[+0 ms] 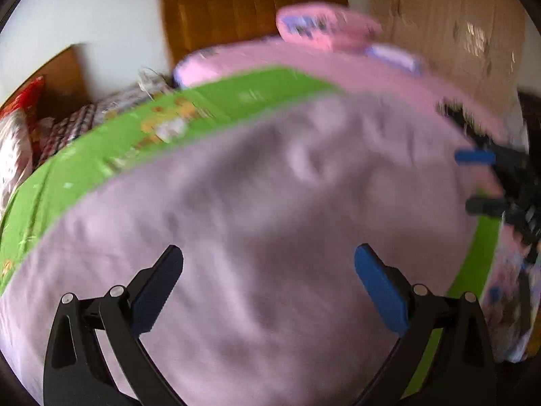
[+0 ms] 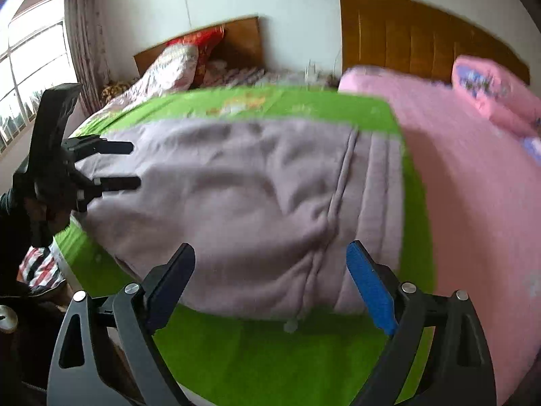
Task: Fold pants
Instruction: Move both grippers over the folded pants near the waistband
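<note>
From the left wrist camera, the left gripper hangs over the pants, a wide spread of pale mauve fabric lying on a green sheet. Its jaws stand far apart, released, with nothing clamped between them; whether the fingertips brush the cloth beneath cannot be told through the blur. At the right edge of this view the right gripper reaches in over the far side of the pants, its two fingers apart and empty. Beyond the green sheet lie a pink bedcover, a pink pillow and a wooden headboard. From the right wrist camera, the right gripper also gapes wide, released, above the near edge of the pants, close to a seam running down the fabric; no cloth is pinched between its pads. The pants lie spread and wrinkled on the green sheet, beside the pink bedcover. At the left of this view the left gripper pokes in over the pants' far edge, its fingers parted and holding nothing.
</note>
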Demonstrator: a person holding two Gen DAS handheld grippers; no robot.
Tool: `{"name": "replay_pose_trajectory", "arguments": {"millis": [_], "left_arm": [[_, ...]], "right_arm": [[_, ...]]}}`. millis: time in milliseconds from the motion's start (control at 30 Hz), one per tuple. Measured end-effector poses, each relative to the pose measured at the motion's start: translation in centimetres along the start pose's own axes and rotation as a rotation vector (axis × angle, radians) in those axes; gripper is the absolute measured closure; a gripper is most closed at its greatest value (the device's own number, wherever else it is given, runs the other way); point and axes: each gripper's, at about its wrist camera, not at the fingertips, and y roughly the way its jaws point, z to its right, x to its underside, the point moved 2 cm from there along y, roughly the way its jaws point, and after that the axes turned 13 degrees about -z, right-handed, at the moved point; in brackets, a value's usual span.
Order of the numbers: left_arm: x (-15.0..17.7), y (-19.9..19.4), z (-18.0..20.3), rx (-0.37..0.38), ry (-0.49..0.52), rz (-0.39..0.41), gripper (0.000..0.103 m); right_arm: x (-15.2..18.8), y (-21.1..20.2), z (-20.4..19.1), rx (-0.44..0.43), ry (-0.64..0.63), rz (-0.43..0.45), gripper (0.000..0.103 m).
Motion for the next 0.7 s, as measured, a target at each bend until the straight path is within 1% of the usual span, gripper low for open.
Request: {"name": "replay_pose_trajectory", "arguments": {"millis": [33,67,133,200,233,267,300,367,467,533,567,600,633,700], "left_arm": [[0.1,1.2,0.3,-0.029,0.009,-0.026,0.001],[0.3,1.2,0.1,0.004,-0.015,0.001,0.001],[0.1,1.3,-0.9,0.047,-0.045,-0.016,0.001],[0.0,1.4,-1.5,0.057,-0.067,-0.02,0.001],[0.0,1.4,-1.6,0.051,-0.064,-0.019,0.001],[0.0,1.4,-1.5,0.041,-0.059,-0.015,0.001],[0.0,1.5,-1.5,0.038,-0.058,-0.014,0.001],[0.0,1.7,-1.5,0.045,-0.065,-0.014,0.001],[0.3,1.6,-1.3,0.048,-0.068,-0.013,0.001],[0.3,1.6,-1.4,0.053,-0.071,-0.013,0.001],[0.3,1.6,-1.5,0.058,-0.074,-0.011,0.001],[0.3,1.6,-1.5,0.062,-0.077,-0.009,0.001],[0.4,1.6,-1.5,0.066,-0.08,-0.007,0.001],[0.5,1.5,-1.5,0.066,-0.083,-0.005,0.001]], "right_arm": [[0.5,0.2,0.0,0.007,-0.025,0.011,0.014],[0.9,0.0,0.2,-0.009,-0.02,0.023,0.014],[1.2,-0.8,1.2,-0.048,0.038,0.033,0.015],[1.4,-1.7,1.8,-0.014,0.082,0.039,0.015],[1.8,-2.7,2.3,-0.015,0.115,0.065,0.015],[2.0,-3.4,2.6,-0.048,0.134,0.101,0.015],[2.3,-4.3,2.9,-0.105,0.152,0.158,0.015],[2.2,-4.9,2.8,-0.14,0.158,0.199,0.015],[1.4,-4.1,1.7,-0.136,0.119,0.184,0.014],[0.8,-2.7,1.1,-0.133,0.103,0.142,0.014],[0.7,-1.6,1.2,-0.108,0.112,0.097,0.014],[0.9,-0.7,1.2,-0.093,0.117,0.072,0.014],[1.3,-0.7,0.9,-0.087,0.105,0.096,0.013],[1.4,-1.0,0.8,-0.084,0.118,0.102,0.012]]}}
